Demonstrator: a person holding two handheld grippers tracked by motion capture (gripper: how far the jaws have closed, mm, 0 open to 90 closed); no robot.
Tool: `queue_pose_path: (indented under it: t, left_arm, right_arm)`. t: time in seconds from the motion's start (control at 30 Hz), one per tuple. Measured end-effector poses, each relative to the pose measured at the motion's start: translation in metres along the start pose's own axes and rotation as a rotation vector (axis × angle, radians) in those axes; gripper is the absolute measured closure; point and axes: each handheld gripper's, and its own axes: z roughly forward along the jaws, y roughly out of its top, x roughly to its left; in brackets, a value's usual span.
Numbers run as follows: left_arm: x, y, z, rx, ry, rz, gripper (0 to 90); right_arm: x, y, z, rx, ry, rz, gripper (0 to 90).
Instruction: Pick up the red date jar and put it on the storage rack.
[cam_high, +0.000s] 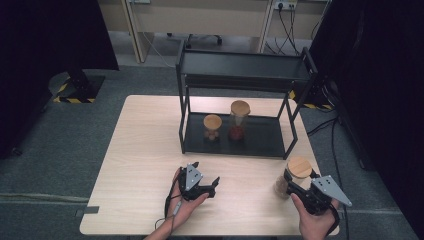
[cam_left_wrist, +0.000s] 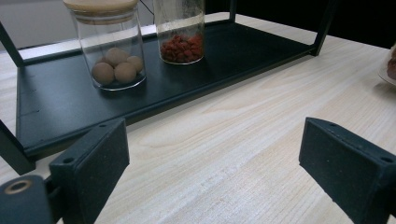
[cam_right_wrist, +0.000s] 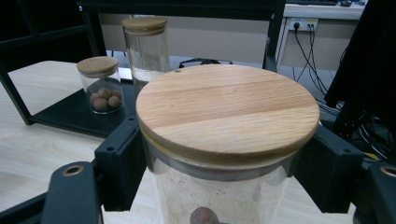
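A glass jar (cam_high: 299, 170) with a round wooden lid (cam_right_wrist: 227, 107) stands at the table's front right. My right gripper (cam_high: 295, 183) is shut on it, with the two black pads (cam_right_wrist: 122, 163) pressed against the glass just under the lid. Something brown lies at the jar's bottom. At the front middle of the table, my left gripper (cam_high: 207, 171) is held open in a hand. In the left gripper view its jaws (cam_left_wrist: 215, 163) stand wide apart over bare wood with nothing between them.
A black two-level rack (cam_high: 260, 145) stands at the back of the light wooden table (cam_high: 145, 150). On its lower shelf sit a short jar of pale balls (cam_high: 212, 127) and a tall jar with red bits (cam_high: 239, 120), both wood-lidded. Cables trail by the right edge.
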Motion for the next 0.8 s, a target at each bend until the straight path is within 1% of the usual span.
queue_pose_path:
  t: [0.43,0.8]
  left_arm:
    - [0.000,0.000,0.000,0.000,0.000,0.000,8.0]
    - [0.000,0.000,0.000,0.000,0.001,-0.002,8.0]
  right_arm:
    - [0.005,0.009,0.004,-0.013,0.014,-0.004,25.5]
    - [0.007,0.019,0.008,-0.029,0.021,-0.011,25.5]
